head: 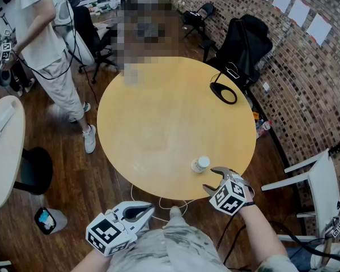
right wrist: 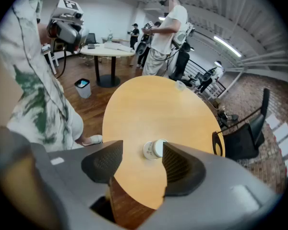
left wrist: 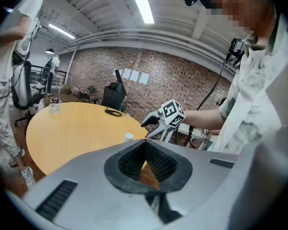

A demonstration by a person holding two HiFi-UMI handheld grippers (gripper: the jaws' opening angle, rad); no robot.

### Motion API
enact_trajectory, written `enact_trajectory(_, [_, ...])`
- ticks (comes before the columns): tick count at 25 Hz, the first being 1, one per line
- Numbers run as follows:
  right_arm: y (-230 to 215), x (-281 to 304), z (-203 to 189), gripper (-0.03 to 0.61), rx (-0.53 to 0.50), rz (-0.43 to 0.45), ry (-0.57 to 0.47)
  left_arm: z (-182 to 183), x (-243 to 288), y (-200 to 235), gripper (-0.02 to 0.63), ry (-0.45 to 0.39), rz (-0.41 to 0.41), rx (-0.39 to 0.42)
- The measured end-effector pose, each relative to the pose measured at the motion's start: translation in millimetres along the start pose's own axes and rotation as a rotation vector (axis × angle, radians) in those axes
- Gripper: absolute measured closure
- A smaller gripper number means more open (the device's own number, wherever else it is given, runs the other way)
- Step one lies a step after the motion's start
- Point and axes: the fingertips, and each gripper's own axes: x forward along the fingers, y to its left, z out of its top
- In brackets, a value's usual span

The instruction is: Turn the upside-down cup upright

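Observation:
A small white cup [head: 200, 164] stands near the front edge of the round yellow table [head: 158, 123], its closed base up. My right gripper [head: 208, 179] is open just in front of it, at the table's rim. In the right gripper view the cup [right wrist: 153, 149] sits a short way beyond the spread jaws of that gripper [right wrist: 141, 153], untouched. My left gripper [head: 150, 210] hangs low off the table, close to my body, with its tips together and nothing held. From the left gripper view I see the cup [left wrist: 128, 137] and the right gripper [left wrist: 148, 127] beside it.
A black ring-shaped object [head: 222, 92] lies at the table's far right, and a clear glass [left wrist: 54, 108] at its far edge. A black chair [head: 243, 44] stands behind, a white chair [head: 323, 186] to the right, and a person [head: 45, 38] to the left.

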Motion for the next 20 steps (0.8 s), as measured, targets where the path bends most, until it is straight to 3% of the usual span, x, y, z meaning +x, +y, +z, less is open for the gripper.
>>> enact_trajectory(8, [-35, 75, -15, 0.292, -0.215, 0.163, 0.177, 3, -7, 26, 0.607, -0.011, 0.128, -0.053])
enact_trajectory(14, [-34, 115, -31, 0.281, -0.373, 0.285, 0.319, -3, -11, 31, 0.607, -0.019, 0.214, -0.1])
enact_trajectory(18, [-27, 125, -42, 0.279, -0.464, 0.326, 0.365, -1, -6, 30, 0.607, -0.026, 0.243, -0.113])
enact_trajectory(20, [-26, 126, -43, 0.312, -0.492, 0.325, 0.362, -1, -4, 30, 0.607, -0.029, 0.25, -0.118])
